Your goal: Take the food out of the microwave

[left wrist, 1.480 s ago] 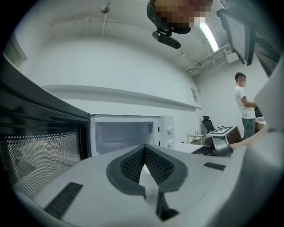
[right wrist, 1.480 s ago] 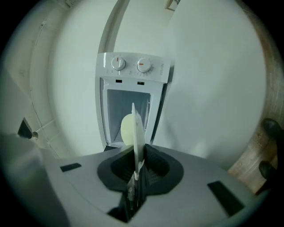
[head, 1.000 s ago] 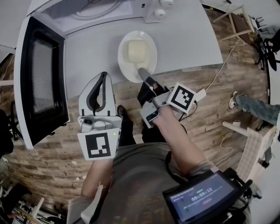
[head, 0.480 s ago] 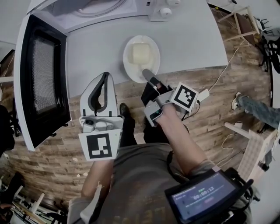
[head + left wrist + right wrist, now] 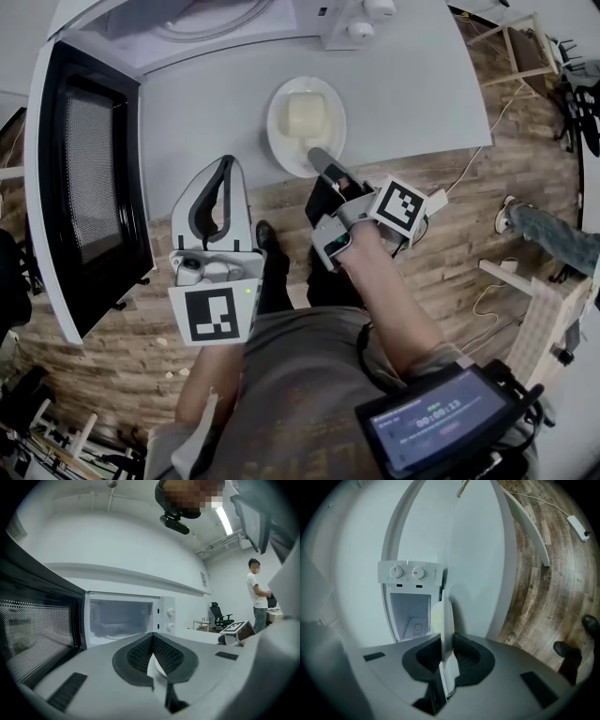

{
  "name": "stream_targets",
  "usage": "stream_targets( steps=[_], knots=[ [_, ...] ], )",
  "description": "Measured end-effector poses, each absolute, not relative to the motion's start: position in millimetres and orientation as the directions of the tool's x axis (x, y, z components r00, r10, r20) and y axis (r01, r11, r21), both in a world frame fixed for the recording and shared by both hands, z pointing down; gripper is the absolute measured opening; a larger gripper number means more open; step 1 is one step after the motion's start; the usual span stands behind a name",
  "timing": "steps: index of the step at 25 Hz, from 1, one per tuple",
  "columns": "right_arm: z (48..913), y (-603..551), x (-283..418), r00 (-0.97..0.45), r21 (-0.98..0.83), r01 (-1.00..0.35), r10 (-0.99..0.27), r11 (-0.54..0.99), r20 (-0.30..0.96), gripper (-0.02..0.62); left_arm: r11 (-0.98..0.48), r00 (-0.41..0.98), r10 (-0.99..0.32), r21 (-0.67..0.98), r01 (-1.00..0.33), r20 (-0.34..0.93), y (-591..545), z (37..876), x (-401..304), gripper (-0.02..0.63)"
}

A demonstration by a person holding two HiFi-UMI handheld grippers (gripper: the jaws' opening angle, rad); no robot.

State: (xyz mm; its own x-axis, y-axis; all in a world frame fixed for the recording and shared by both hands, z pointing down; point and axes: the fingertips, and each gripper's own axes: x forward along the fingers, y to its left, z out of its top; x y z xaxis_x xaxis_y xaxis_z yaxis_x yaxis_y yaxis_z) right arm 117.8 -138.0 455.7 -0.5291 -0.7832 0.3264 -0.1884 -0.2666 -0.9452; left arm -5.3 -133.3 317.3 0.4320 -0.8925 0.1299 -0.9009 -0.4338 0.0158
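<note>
Lowers plate (image 5: 279, 141) with food (image 5: 307, 114) onto bench (image 5: 206, 112) outside microwave (image 5: 169, 28), right gripper (image 5: 315, 156) pinching rim, left gripper (image 5: 223, 169) pressed together, leaving only the release.

Floor: wooden plank floor (image 5: 112, 356), brown-grey, near and right.
Furniture: pale grey table (image 5: 412, 84), far; black office chair (image 5: 219, 616), far right.
Walls: plain white wall (image 5: 117, 545).
Light: ceiling strip light (image 5: 224, 520), lit, upper right.
</note>
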Motion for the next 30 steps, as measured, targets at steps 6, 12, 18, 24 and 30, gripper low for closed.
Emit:
stream_targets(
  steps=[6, 12, 18, 24, 30],
  knots=[
    [450, -145, 115, -0.544, -0.949, -0.187, -0.778, -0.252, 0.314, 0.124, -0.436, 0.435, -0.89, 0.025, -0.9, 0.136, -136, 318, -5, 0.008],
    [445, -143, 113, -0.574, -0.955, -0.169, -0.763, -0.243, 0.296, 0.197, -0.452, 0.453, -0.881, 0.04, -0.891, 0.139, -137, 319, -1, 0.008],
    [443, -144, 112, -0.609, -0.954, -0.155, -0.736, -0.256, 0.296, 0.252, -0.461, 0.462, -0.877, 0.041, -0.886, 0.134, -137, 319, 2, 0.008],
    [439, -144, 115, -0.615, -0.951, -0.143, -0.728, -0.275, 0.303, 0.29, -0.47, 0.472, -0.871, 0.052, -0.881, 0.132, -136, 320, 5, 0.008],
    [438, -141, 111, -0.635, -0.95, -0.155, -0.71, -0.27, 0.305, 0.312, -0.476, 0.479, -0.866, 0.058, -0.877, 0.144, -131, 325, 7, 0.008]
  ],
)
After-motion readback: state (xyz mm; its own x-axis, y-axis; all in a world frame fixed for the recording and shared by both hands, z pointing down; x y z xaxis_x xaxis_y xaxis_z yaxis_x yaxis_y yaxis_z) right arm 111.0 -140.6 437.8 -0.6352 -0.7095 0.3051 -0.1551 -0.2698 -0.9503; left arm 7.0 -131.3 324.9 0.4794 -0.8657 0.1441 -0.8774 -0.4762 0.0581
